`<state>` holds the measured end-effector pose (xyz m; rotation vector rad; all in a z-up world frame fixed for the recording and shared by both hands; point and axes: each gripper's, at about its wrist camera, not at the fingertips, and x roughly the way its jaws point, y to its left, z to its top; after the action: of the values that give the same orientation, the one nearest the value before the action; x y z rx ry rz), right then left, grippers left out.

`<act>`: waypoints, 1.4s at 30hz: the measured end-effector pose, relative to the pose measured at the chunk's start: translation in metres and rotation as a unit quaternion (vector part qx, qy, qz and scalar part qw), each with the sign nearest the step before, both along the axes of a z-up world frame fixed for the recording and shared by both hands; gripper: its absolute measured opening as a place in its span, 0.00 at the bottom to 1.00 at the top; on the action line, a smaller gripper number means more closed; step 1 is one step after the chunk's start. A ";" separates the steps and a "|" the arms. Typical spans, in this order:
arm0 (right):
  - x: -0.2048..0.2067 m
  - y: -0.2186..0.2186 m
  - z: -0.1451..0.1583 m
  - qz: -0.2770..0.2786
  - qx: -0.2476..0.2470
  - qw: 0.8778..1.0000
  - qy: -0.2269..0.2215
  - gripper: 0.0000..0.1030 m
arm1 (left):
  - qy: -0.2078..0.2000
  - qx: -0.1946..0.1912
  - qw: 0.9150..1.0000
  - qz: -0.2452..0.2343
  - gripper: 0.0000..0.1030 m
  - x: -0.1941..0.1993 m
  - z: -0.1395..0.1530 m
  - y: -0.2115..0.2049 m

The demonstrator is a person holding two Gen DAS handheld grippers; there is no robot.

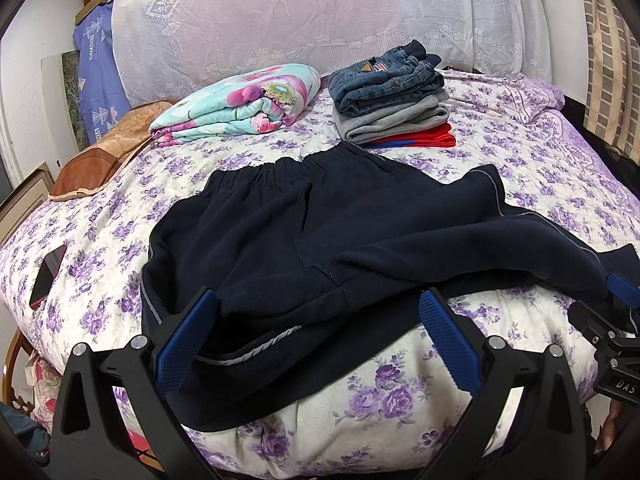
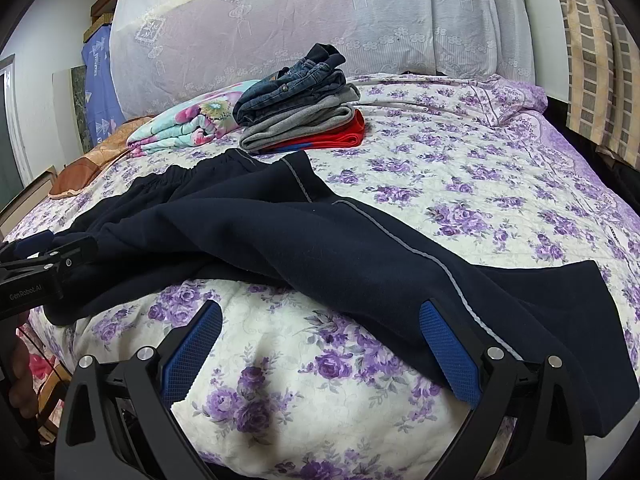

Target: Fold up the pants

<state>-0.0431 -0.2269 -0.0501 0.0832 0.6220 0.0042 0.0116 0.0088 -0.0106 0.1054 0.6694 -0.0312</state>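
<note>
Starting the fold, by my read: navy pants (image 1: 320,232) lie spread and rumpled on the floral bedspread (image 1: 520,168), nothing gripped.

Left wrist view: left gripper (image 1: 316,320) has its fingers spread wide. The near edge of the seat and the grey-piped hem sit between them; the left finger's blue pad (image 1: 184,340) lies against the fabric, the right pad just beside it. Waistband is beyond the fingertips, one leg trails off past the right finger. Folded stack (image 1: 392,100) (jeans, grey, red) and a floral blanket (image 1: 240,104) sit well beyond. A dark phone (image 1: 48,272) lies left of the fingers. Readable: "DAS" on the other tool's body at the right edge; the jeans patch is too small to read.

Right wrist view: right gripper (image 2: 320,340) is also spread wide. Bare bedspread lies between the fingers; the pant leg with grey piping runs along and past the right finger, seemingly touching it. Readable: "GenRobot.AI" on the left tool at the far left.

Next move likely calls for closing each tool on a leg edge, then laying one leg flat over the other.
</note>
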 end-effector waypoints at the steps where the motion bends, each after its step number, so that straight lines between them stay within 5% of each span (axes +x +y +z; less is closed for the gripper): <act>1: -0.001 0.000 0.000 0.000 0.000 1.000 0.000 0.97 | 0.000 0.000 1.000 0.000 0.95 0.000 0.000 0.000; 14: 0.000 0.001 -0.001 0.003 0.000 1.000 0.001 0.97 | 0.003 -0.016 1.000 -0.007 0.95 -0.004 0.004 0.001; 21: 0.022 -0.002 0.029 0.043 0.010 0.999 -0.011 0.97 | -0.041 -0.050 0.997 0.031 0.95 0.001 0.049 0.068; 29: 0.107 0.027 0.082 0.127 0.026 0.991 0.024 0.97 | 0.090 -0.076 0.990 0.078 0.95 0.097 0.023 0.166; 33: 0.161 0.055 0.090 0.145 0.001 0.988 0.044 0.97 | 0.175 -0.126 0.974 0.069 0.95 0.154 -0.010 0.188; 35: 0.194 0.068 0.089 0.156 0.005 0.986 0.064 0.97 | 0.187 -0.117 0.973 0.072 0.95 0.174 -0.020 0.186; 39: 0.267 0.096 0.068 0.173 0.000 0.978 0.116 0.97 | 0.241 -0.154 0.957 0.049 0.95 0.206 -0.047 0.176; 42: 0.319 0.117 0.040 0.174 -0.013 0.971 0.164 0.97 | 0.228 -0.128 0.965 0.032 0.82 0.205 -0.047 0.160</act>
<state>0.2762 -0.1099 -0.0103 -0.0543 0.9609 0.3280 0.2163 0.1693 -0.0579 -0.1798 1.1234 -0.0812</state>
